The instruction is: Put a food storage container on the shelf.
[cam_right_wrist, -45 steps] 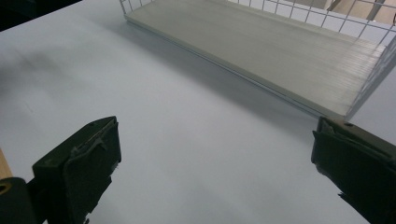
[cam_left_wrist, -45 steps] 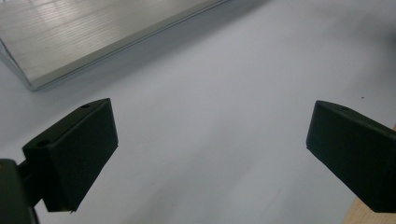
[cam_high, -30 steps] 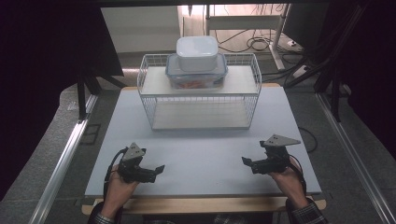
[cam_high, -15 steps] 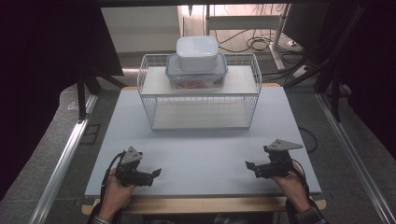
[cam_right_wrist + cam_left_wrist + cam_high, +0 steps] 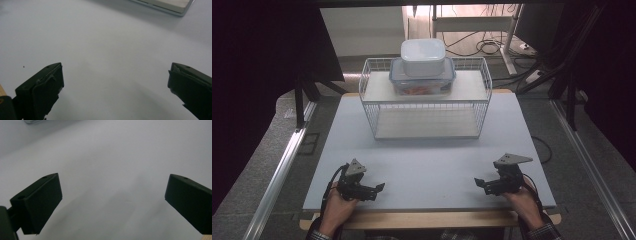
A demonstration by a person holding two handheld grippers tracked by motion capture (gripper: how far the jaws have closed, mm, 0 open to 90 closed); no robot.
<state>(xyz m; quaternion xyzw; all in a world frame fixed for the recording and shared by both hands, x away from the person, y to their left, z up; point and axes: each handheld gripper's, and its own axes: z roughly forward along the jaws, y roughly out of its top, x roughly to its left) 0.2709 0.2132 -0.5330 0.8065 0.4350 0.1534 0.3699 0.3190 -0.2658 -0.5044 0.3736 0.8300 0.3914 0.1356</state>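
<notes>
A white wire rack (image 5: 427, 107) stands at the back of the pale table (image 5: 422, 160). On its top shelf sits a clear lidded container (image 5: 422, 80) with orange contents, and a smaller white lidded box (image 5: 422, 56) rests on top of it. My left gripper (image 5: 374, 190) lies low near the front left edge, jaws open, nothing between them (image 5: 112, 202). My right gripper (image 5: 482, 184) lies near the front right edge, also open and empty (image 5: 115, 85). Both point inward across bare table.
The rack's lower shelf (image 5: 427, 130) holds nothing. A corner of the rack's base (image 5: 172, 6) shows at the top of the right gripper view. Metal rails (image 5: 277, 170) run along both sides of the table, and cables (image 5: 482, 47) lie on the floor behind.
Both grippers have drawn back toward the front edge of the table and sunk lower. The rack and containers have not moved.
</notes>
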